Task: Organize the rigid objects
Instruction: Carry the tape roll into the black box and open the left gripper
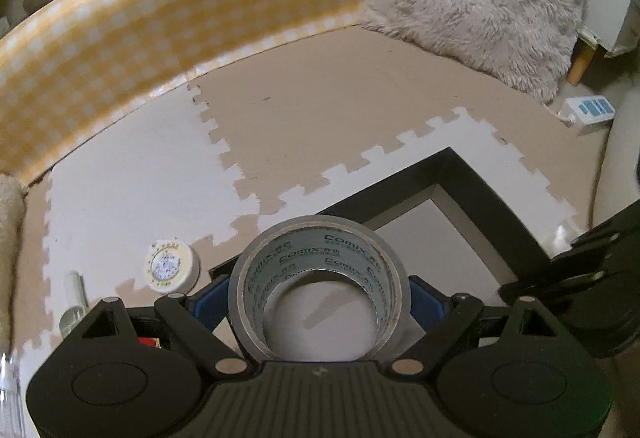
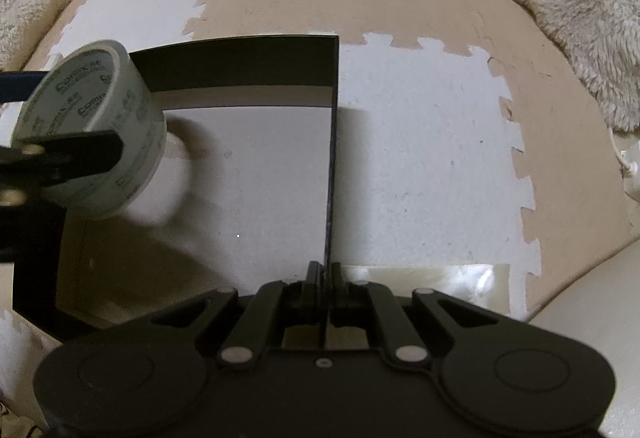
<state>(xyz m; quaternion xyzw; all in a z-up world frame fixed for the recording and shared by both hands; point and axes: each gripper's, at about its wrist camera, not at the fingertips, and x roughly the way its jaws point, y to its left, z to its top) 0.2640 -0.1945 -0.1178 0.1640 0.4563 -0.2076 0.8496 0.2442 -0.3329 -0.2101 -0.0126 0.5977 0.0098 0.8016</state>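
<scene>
Between the left gripper [image 1: 318,298] fingers: tape roll [image 1: 316,270].

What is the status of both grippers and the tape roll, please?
Left gripper holds the tape roll above the black box. Right gripper is clamped on the box's wall. Box floor bare; nothing in the way.

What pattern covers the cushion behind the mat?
Yellow-and-white check; cushion shows best in the left wrist view.

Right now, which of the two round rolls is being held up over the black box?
The big grey roll of tape, printed inside with lettering, gripped in the left gripper. The small white roll with a yellow label lies flat on the floor mat, outside the black box.
</scene>
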